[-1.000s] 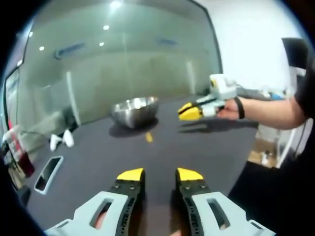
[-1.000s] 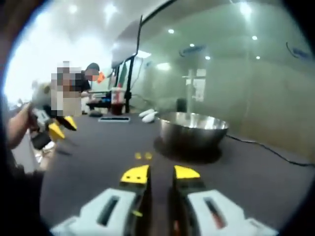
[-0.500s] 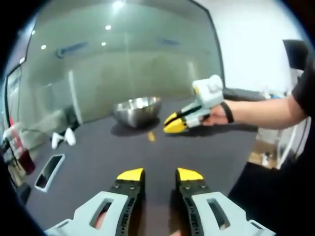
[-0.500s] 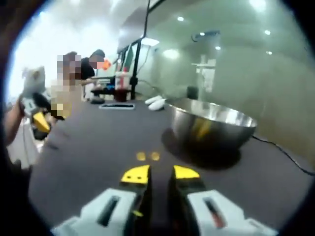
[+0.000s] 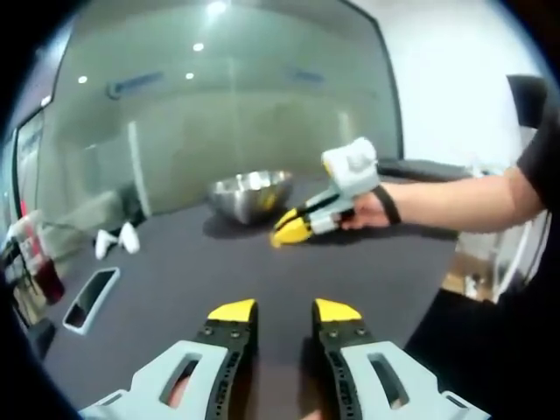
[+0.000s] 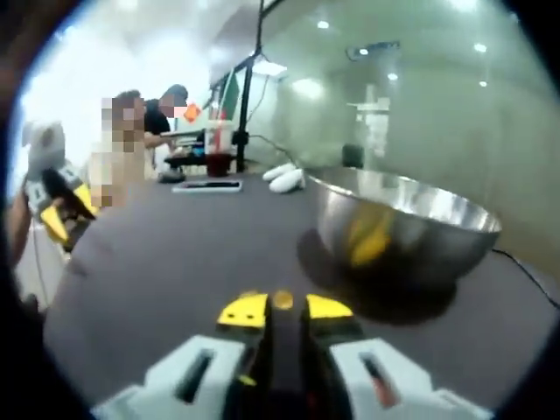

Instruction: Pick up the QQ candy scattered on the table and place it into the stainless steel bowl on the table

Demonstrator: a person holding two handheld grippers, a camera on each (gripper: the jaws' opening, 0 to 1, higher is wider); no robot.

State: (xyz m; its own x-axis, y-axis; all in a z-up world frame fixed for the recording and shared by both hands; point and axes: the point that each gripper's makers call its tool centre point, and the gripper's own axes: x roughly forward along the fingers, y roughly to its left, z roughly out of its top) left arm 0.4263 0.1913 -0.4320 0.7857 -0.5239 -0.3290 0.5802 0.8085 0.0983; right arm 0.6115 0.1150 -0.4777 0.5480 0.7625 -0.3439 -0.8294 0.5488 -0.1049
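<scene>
Right gripper [image 6: 285, 308], jaws parted, straddles a yellow QQ candy [image 6: 282, 300]; round stainless steel bowl [image 6: 404, 229] at 2 o'clock. Left gripper [image 5: 285, 310] open.

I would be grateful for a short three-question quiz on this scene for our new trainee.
1. True or false: the stainless steel bowl lies upside down on the table.
2. Which gripper is nearest the yellow candy? A. left gripper B. right gripper
3. Fill in: in the left gripper view, the right gripper's yellow tips point down toward the ____.

Key: 1. false, it stands upright. 2. B. 3. table.
</scene>
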